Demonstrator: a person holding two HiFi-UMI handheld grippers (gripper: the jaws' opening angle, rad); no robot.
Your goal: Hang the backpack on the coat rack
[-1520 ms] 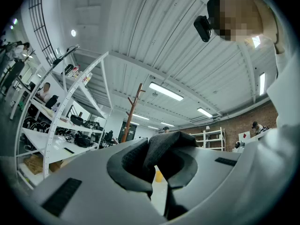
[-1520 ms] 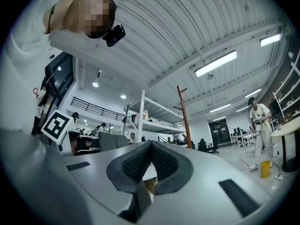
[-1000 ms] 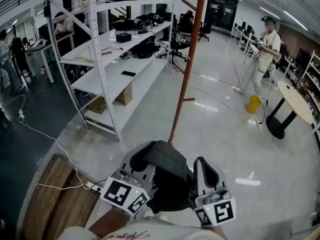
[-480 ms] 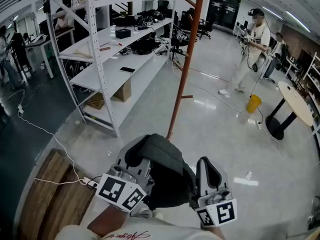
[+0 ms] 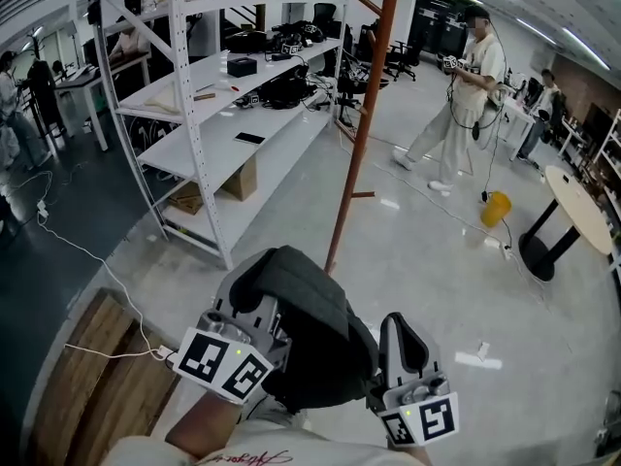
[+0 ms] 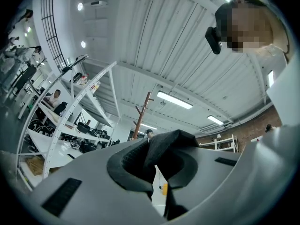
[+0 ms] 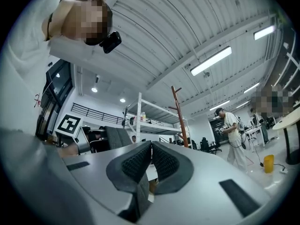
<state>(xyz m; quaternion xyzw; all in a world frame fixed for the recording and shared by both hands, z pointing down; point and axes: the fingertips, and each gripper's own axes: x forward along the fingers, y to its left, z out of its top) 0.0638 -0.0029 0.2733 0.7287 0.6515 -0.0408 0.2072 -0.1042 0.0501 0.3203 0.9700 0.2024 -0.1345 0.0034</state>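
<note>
**Grey workshop floor [image 5: 437,289]: bag a bit higher, rack a bit closer**

Closest to you, your left gripper [image 6: 157,165] is clamped on a fold of the dark backpack [image 5: 306,328]. Your right gripper [image 7: 151,161] sits just beside the bag with its pads pressed together. Nothing shows between them.

Since a second ago the bag has come up a little. Its top now covers the foot of the coat rack [image 5: 364,134]. So you seem to be closing in, but the bag is not on a peg yet.

The bag's long side seems to run from your grippers out toward the rack, round end away from you. I cannot tell if it hangs straight down.

Far up, a peg [image 5: 366,4] sticks out to the left. Behind, a person [image 5: 456,95] has walked left.
</note>
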